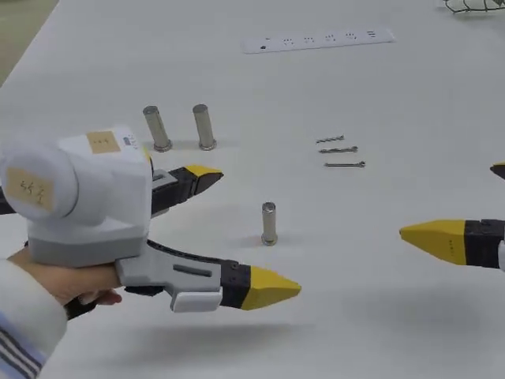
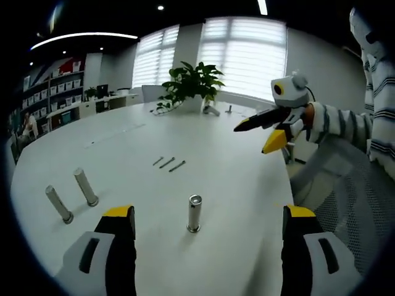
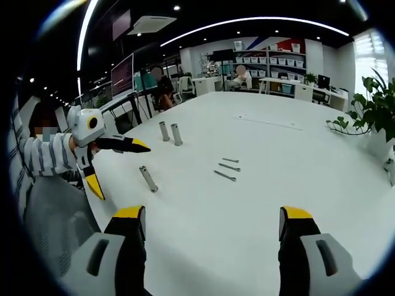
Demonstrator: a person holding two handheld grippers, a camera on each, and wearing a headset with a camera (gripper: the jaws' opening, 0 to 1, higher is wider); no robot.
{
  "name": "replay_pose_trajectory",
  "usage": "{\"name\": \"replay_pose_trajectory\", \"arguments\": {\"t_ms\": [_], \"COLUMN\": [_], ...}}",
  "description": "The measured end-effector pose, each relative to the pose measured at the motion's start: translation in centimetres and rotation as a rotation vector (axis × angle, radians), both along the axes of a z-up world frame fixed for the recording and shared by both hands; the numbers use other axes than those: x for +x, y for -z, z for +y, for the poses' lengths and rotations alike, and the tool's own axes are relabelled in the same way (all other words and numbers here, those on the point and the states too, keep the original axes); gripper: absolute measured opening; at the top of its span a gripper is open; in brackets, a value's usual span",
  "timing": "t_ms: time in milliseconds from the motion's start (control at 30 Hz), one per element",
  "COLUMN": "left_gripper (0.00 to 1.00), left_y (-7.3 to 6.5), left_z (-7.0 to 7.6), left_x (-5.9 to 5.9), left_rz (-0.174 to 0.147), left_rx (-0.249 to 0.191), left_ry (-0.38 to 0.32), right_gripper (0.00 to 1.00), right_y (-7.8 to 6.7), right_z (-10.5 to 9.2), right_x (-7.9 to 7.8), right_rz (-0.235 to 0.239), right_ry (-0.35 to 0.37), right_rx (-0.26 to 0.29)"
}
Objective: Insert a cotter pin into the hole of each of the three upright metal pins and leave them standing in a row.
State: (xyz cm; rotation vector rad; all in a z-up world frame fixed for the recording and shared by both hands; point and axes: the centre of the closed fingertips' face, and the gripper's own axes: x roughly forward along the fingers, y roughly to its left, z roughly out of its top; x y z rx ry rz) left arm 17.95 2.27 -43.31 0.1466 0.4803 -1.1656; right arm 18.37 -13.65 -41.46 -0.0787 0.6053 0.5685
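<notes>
On the white table point(image 1: 394, 95) in front of me, nothing of the job is done yet, as far as I can judge. The three cotter pins point(image 1: 338, 149) lie loose and flat, side by side in a small parallel group, well apart from every upright. The first metal pin point(image 1: 157, 128) and the second metal pin point(image 1: 203, 126) stand upright next to each other on the far left. The third metal pin point(image 1: 269, 223) stands alone nearer to me, out of line with those two. I see no cotter pin through any of them; the cross holes themselves are too small for me to make out. My left gripper point(image 1: 252, 231) hovers low over the table with its yellow-tipped jaws spread wide and nothing between them. In the left gripper view the third metal pin sits just ahead, about midway between the two tips. My right gripper point(image 3: 211, 213) is off to the other side, its jaws likewise wide apart and empty, facing across the table toward the cotter pins and the uprights beyond. A power strip point(image 1: 318, 39) lies at the far edge, clear of the work. So all three insertions are left to do. I reckon the lone pin will also need bringing in beside the other two before they read as a row. The cotter pins look thin and lie flat, so I expect picking one up to be the fiddly part.
</notes>
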Motion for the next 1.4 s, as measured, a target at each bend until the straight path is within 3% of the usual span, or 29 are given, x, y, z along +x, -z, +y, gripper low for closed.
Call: {"name": "replay_pose_trajectory", "arguments": {"t_ms": [200, 467, 633, 733, 867, 967, 1200, 1300, 1400], "left_gripper": [0.99, 0.99, 0.99, 0.99, 0.99, 0.99, 0.99, 0.99, 0.99], "left_y": [0.9, 1.0, 0.5, 0.4, 0.4, 0.2, -0.4, -0.5, -0.6], "left_z": [-0.7, -0.5, 0.0, 0.2, 0.5, 0.6, 1.0, 1.2, 1.4], "left_x": [-1.1, -1.6, -1.5, -1.6, -1.9, -2.0, -1.5, -1.3, -1.3], "left_rz": [0.017, 0.035, 0.034, 0.036, 0.027, 0.028, 0.027, 0.030, 0.032], "left_rx": [0.025, 0.012, 0.004, 0.006, 0.030, 0.034, 0.009, 0.005, 0.003], "left_ry": [0.020, -0.009, -0.038, -0.045, -0.042, -0.042, -0.088, -0.101, -0.108], "right_gripper": [0.87, 0.86, 0.81, 0.78, 0.78, 0.71, 0.62, 0.60, 0.58], "right_y": [-0.3, -1.5, -2.1, -2.1, -2.5, -2.7, -1.3, 0.3, 1.2], "right_z": [0.1, 0.3, 0.5, 0.6, 0.9, 1.3, 2.2, 1.7, 2.0], "right_x": [0.6, 2.5, 4.1, 5.2, 6.9, 8.1, 10.7, 11.6, 12.3], "right_rz": [-0.006, -0.036, -0.056, -0.044, -0.069, -0.078, -0.047, -0.012, 0.000], "right_ry": [-0.009, -0.059, -0.119, -0.164, -0.230, -0.263, -0.320, -0.355, -0.390], "right_rx": [-0.005, -0.039, -0.064, -0.104, -0.156, -0.164, -0.123, -0.209, -0.242]}}
